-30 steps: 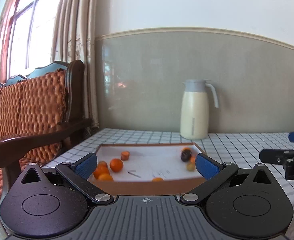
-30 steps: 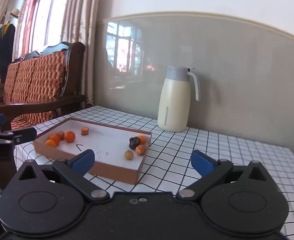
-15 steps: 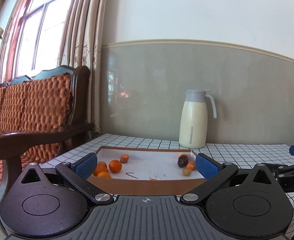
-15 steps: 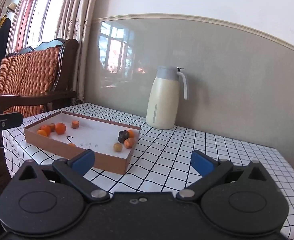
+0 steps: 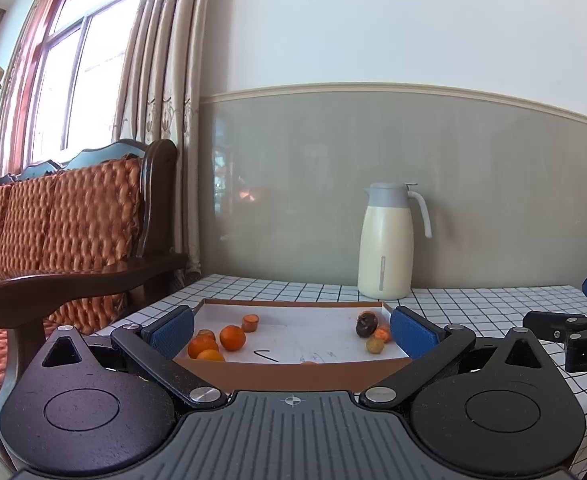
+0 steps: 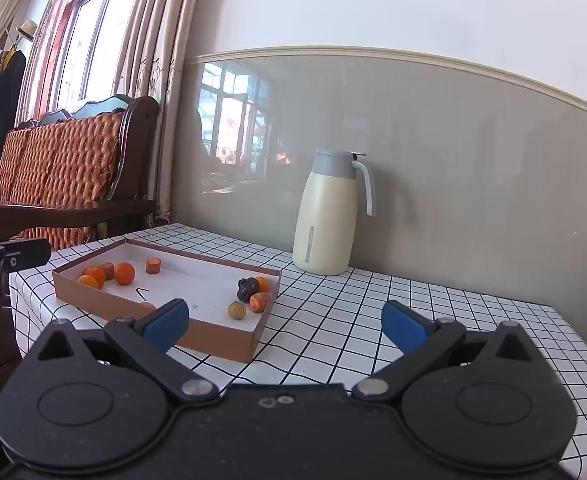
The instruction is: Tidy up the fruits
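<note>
Fruits sit inside the shallow cardboard tray (image 6: 229, 350) in two bunches: oranges (image 6: 124, 272) at the window-side end, and a dark fruit (image 6: 247, 289) with smaller pieces at the end nearer the jug (image 6: 325, 216); one lone piece lies by the near wall. Over the last second both cameras have risen and levelled, so the tray has sunk lower in view; no fruit has shifted. That grouping fits a sort already finished or one yet to tidy. Left gripper (image 5: 291, 330) and right gripper (image 6: 283, 320) hang with jaws released, holding nothing. Bare tabletop (image 6: 413, 300) spreads right of the tray; its left edge drops toward the chair (image 6: 57, 168).
</note>
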`<act>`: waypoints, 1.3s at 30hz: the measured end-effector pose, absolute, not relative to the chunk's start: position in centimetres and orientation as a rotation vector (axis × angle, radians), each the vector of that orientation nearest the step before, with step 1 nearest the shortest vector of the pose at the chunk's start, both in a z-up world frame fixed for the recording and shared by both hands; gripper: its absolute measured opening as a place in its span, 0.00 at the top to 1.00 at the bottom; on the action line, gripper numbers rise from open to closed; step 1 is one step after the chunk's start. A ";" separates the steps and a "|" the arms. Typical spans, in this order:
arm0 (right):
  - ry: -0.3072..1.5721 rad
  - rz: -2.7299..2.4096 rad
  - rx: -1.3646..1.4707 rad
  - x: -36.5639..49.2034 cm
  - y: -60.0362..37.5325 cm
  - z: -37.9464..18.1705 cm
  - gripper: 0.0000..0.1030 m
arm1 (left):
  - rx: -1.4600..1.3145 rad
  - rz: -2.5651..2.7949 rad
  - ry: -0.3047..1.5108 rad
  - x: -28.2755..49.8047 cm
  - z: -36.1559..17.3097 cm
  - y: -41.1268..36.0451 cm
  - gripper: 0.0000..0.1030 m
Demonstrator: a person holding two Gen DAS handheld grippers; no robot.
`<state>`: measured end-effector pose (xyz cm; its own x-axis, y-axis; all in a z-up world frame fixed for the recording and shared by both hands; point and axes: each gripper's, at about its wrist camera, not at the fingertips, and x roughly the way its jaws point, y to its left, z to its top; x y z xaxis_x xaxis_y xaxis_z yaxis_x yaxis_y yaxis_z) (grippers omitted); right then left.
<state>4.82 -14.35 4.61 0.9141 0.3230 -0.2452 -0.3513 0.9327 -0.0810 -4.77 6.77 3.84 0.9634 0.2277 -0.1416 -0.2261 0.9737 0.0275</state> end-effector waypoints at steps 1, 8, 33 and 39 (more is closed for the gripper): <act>0.232 0.348 -0.127 4.9 -14.3 4.6 0.06 | 0.014 0.228 0.144 -4.8 3.9 6.7 0.00; 0.233 0.347 -0.129 4.8 -14.2 4.6 0.06 | 0.020 0.228 0.146 -4.7 3.9 6.7 0.00; 0.233 0.347 -0.127 4.7 -14.2 4.7 0.06 | 0.027 0.235 0.147 -4.6 3.9 6.5 0.00; 0.231 0.346 -0.128 4.7 -14.3 4.7 0.06 | 0.027 0.235 0.147 -4.6 3.9 6.5 0.00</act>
<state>4.68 -14.27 4.73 0.9148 0.3206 -0.2457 -0.3498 0.9330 -0.0849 -4.59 6.54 3.89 0.9617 0.2343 -0.1420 -0.2304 0.9721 0.0436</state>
